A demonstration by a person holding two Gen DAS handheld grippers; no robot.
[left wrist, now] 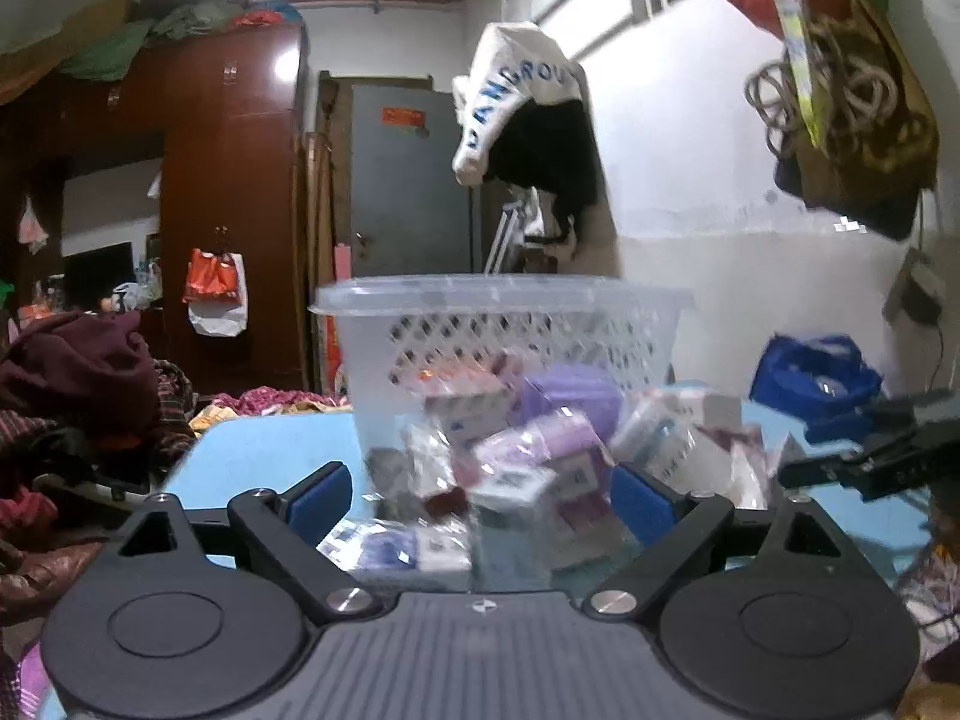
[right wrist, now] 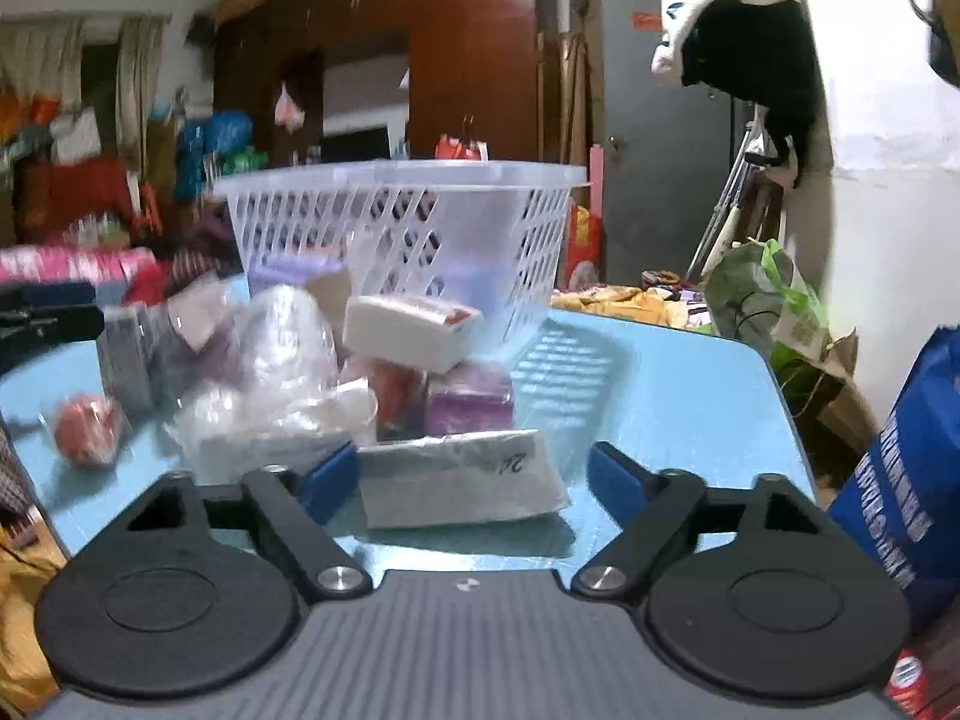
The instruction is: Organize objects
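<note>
A clear lattice basket (left wrist: 504, 324) (right wrist: 408, 228) stands on the light blue table (right wrist: 660, 396). In front of it lies a heap of small boxes and packets: purple boxes (left wrist: 564, 438) (right wrist: 468, 402), a white box with a red end (right wrist: 408, 330), a clear plastic bag (right wrist: 282, 360) and a red wrapped ball (right wrist: 84, 426). My left gripper (left wrist: 480, 498) is open and low over the table, with the heap just ahead between its fingers. My right gripper (right wrist: 471, 474) is also open, and a flat white packet (right wrist: 462, 480) lies between its blue pads without being pressed by both.
Each gripper shows at the edge of the other's view, the right gripper (left wrist: 864, 462) and the left gripper (right wrist: 48, 312). A blue bag (right wrist: 900, 450) stands beside the table's right edge. Heaped clothes (left wrist: 78, 396) lie to the left. A green bag (right wrist: 762, 294) sits beyond the far corner.
</note>
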